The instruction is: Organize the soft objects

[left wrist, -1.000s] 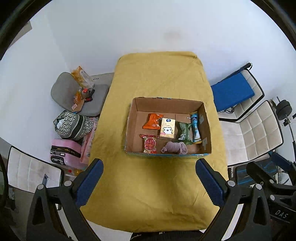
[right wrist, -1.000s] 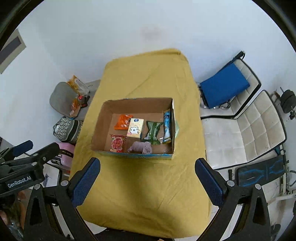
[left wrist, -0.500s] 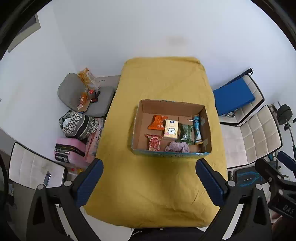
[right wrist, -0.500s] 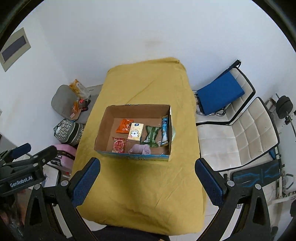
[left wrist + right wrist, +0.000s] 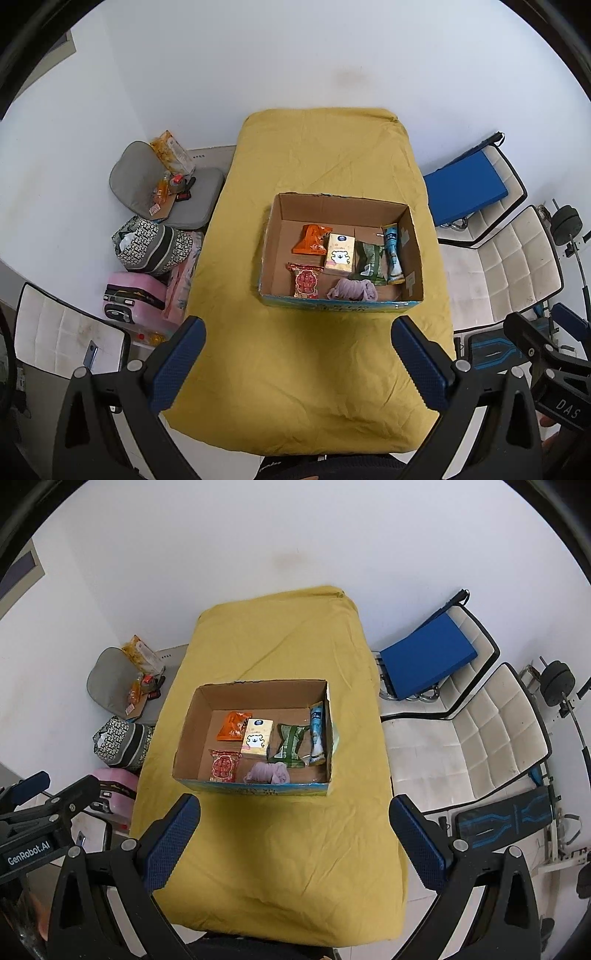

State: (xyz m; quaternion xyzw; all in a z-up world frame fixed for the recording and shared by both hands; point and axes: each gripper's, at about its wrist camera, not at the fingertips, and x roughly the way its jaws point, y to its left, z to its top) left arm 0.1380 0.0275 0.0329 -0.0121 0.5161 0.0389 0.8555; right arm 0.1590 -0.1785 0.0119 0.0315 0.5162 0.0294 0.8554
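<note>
Soft packets sit in the cardboard box (image 5: 410,243); both grippers (image 5: 295,354) (image 5: 295,830) hover high, fingers wide, so descend squarely over one.

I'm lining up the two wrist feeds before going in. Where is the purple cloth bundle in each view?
Left wrist view: the purple cloth bundle lies inside the cardboard box, against its near wall, a little right of picture centre.
Right wrist view: the same bundle lies against the near wall, slightly left of picture centre.
Shared landmark: the red snack packet, just left of the bundle in both views.
</note>
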